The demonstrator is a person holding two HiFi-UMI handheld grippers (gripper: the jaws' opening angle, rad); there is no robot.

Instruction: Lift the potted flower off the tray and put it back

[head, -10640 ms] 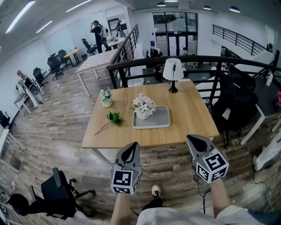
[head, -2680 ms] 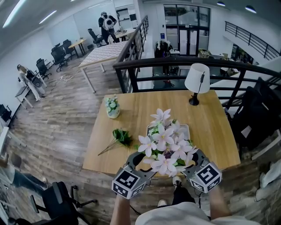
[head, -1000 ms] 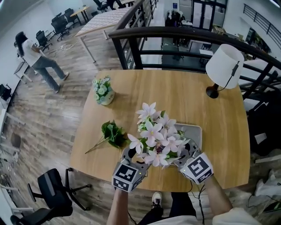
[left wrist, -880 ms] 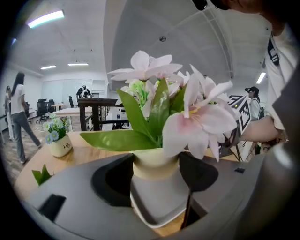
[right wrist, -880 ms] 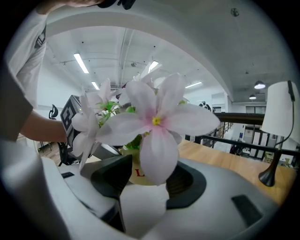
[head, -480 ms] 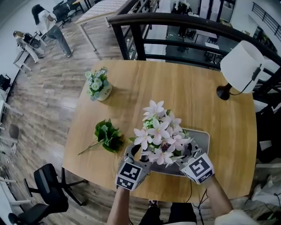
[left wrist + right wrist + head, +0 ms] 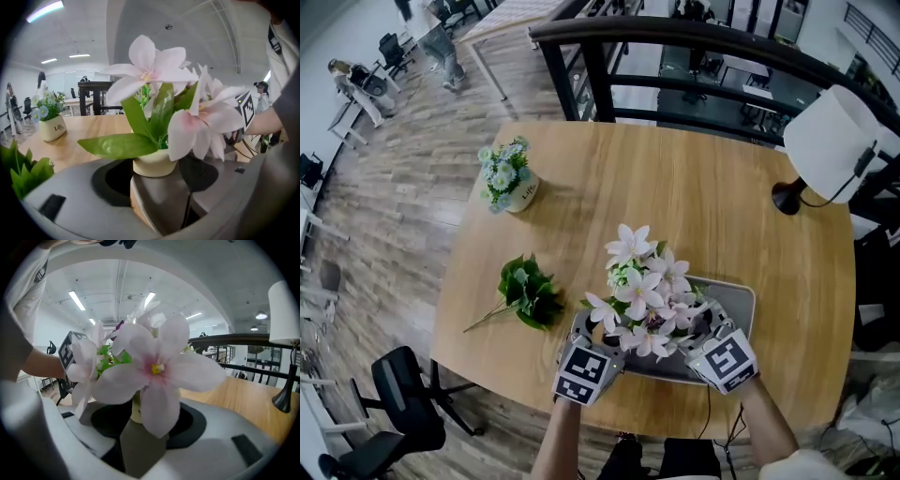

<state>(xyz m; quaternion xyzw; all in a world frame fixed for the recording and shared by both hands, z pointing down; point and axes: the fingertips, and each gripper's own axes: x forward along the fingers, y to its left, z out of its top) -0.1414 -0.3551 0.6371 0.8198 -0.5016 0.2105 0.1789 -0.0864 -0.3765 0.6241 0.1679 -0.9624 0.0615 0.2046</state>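
Observation:
The potted flower, pale pink blooms over green leaves in a small cream pot, hangs low over the grey tray near the table's front edge. My left gripper holds the pot from the left and my right gripper from the right. In the left gripper view the pot sits between the dark pads of the left gripper. In the right gripper view big petals cover most of the pot between the right gripper's jaws. Whether the pot's base touches the tray I cannot tell.
On the wooden table stand a small white pot of blue-white flowers at the back left and a white lamp at the back right. A loose green sprig lies left of the tray. A black railing runs behind; an office chair stands below left.
Both grippers have come down and slightly forward with the potted flower, from above the tray's near edge to low over the tray. Their hold on the pot looks the same.

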